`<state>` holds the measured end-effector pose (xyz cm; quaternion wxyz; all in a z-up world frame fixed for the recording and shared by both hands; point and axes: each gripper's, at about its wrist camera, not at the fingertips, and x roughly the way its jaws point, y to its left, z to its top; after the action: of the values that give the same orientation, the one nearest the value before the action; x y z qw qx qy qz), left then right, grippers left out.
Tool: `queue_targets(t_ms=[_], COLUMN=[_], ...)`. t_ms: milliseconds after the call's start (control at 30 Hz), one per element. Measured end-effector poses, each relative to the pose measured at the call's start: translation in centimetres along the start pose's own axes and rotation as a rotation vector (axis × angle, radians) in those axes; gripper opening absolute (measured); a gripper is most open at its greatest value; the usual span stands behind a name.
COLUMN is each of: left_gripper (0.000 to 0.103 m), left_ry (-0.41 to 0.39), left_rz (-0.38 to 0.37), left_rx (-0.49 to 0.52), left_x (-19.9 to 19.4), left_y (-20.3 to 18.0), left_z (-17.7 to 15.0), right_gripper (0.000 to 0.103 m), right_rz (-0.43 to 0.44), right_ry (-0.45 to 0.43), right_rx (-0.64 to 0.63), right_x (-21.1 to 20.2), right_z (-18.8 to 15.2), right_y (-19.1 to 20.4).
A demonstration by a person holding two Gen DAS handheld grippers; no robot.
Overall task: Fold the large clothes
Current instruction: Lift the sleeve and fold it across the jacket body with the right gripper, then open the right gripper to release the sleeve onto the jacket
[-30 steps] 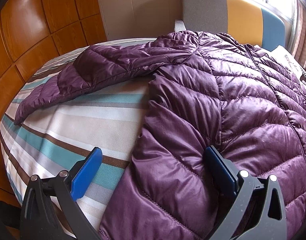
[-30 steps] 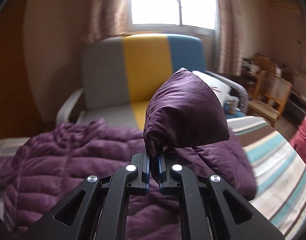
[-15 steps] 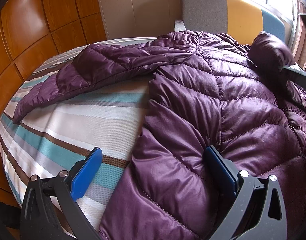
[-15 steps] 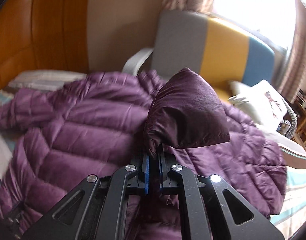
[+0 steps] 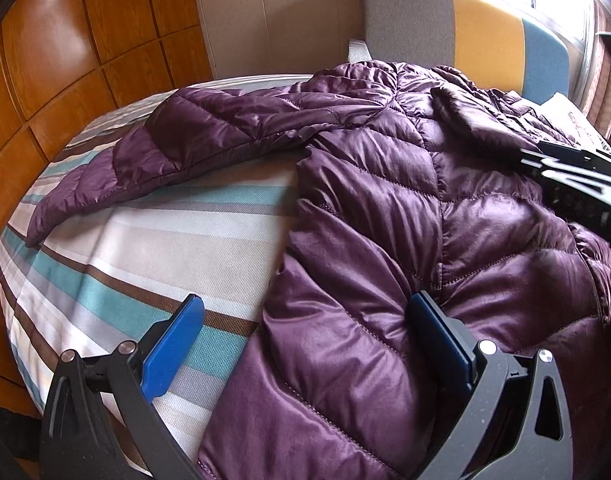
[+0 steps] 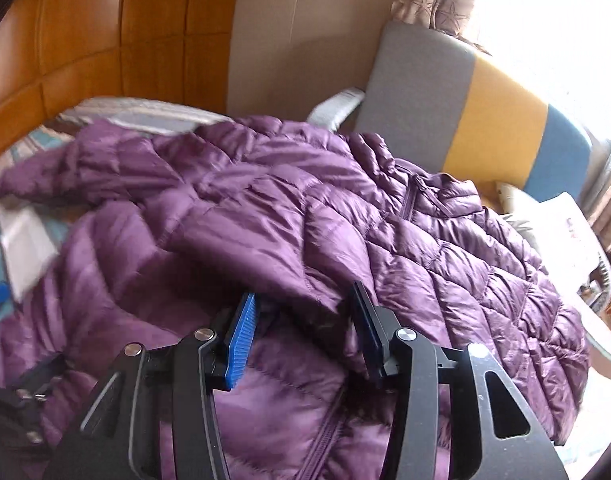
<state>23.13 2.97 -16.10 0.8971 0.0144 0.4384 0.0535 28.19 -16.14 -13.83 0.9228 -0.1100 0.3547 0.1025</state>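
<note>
On the striped bed (image 5: 153, 240) | right tool (image 6: 301, 320) had released the sleeve (image 6: 265, 256), now spread | left tool (image 5: 305, 332) gaped, straddling the glossy quilted purple jacket (image 5: 385, 208) hem

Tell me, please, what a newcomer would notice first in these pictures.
A shiny purple quilted down jacket spreads over the striped bedsheet, one sleeve folded across its body. Both open grippers hover low above it: the left gripper at its side edge, the right gripper at the sleeve cuff.

A striped bed (image 5: 177, 216) fills the near left; far right stands a grey, yellow and blue chair (image 5: 457, 36); wood panelling (image 5: 65, 52) lines the left.
</note>
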Motion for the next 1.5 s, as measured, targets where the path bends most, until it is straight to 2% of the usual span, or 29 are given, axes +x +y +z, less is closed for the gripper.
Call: queue_targets(t_ms=[67,167,333,400,533,567,633,733,867,1000,1100,1167,1267,1367,1500], left_gripper=[0.101,0.101,0.101,0.101,0.101,0.101,0.101,0.101,0.101,0.092,0.088,0.09,0.094,0.098,0.098], left_ry=[0.004,0.016,0.031,0.004,-0.073,-0.096,-0.109,-0.095,-0.078,-0.044,-0.005,-0.004,-0.036,-0.027,-0.022], left_rz=[-0.006,-0.022,-0.032,-0.048,-0.072,-0.074,-0.084,-0.125,-0.2,-0.221,-0.194,-0.162,-0.131,-0.12,-0.128], left_rx=[-0.003,-0.013,0.006,-0.004,-0.024,-0.021,0.002,0.036,0.104,0.137,0.131,0.149,0.19,0.203,0.195], left_x=[0.0,0.0,-1.2,-2.5,-4.8,-5.2,-5.3,-4.3,-2.4,0.8,4.2,6.0,6.4,6.7,6.7], left_y=[0.1,0.4,0.1,-0.1,-0.9,-1.4,-2.7,-5.6,-11.0,-15.5,-17.2,-17.8,-18.5,-18.9,-18.7], left_z=[0.0,0.2,1.5,2.6,5.1,5.7,6.7,8.2,9.9,11.8,12.8,12.4,11.6,11.6,11.5], right_gripper=[0.046,0.046,0.046,0.046,0.043,0.039,0.038,0.038,0.038,0.038,0.038,0.038,0.038,0.038,0.038], right_rz=[0.018,-0.044,-0.265,-0.341,-0.434,-0.424,-0.376,-0.35,-0.352,-0.349,-0.354,-0.344,-0.307,-0.283,-0.29], right_ry=[-0.034,-0.066,-0.017,0.007,0.047,0.056,0.071,0.121,0.113,0.1,0.099,0.101,0.055,0.009,0.098], right_rx=[0.043,0.124,0.405,0.487,0.646,0.673,0.689,0.607,0.586,0.596,0.592,0.594,0.622,0.631,0.606], right_x=[-1.4,-3.3,-5.3,-5.5,-5.0,-4.7,-3.2,-1.3,-0.8,-0.9,-1.0,-1.2,-2.7,-3.1,-0.3], right_z=[0.0,-0.4,-3.3,-4.5,-7.0,-7.4,-7.6,-7.6,-8.3,-8.6,-8.7,-8.7,-8.5,-7.7,-7.6], right_y=[-1.1,-4.5,-13.6,-16.5,-20.8,-21.7,-22.2,-21.6,-21.1,-21.2,-21.0,-21.1,-21.4,-21.7,-22.0])
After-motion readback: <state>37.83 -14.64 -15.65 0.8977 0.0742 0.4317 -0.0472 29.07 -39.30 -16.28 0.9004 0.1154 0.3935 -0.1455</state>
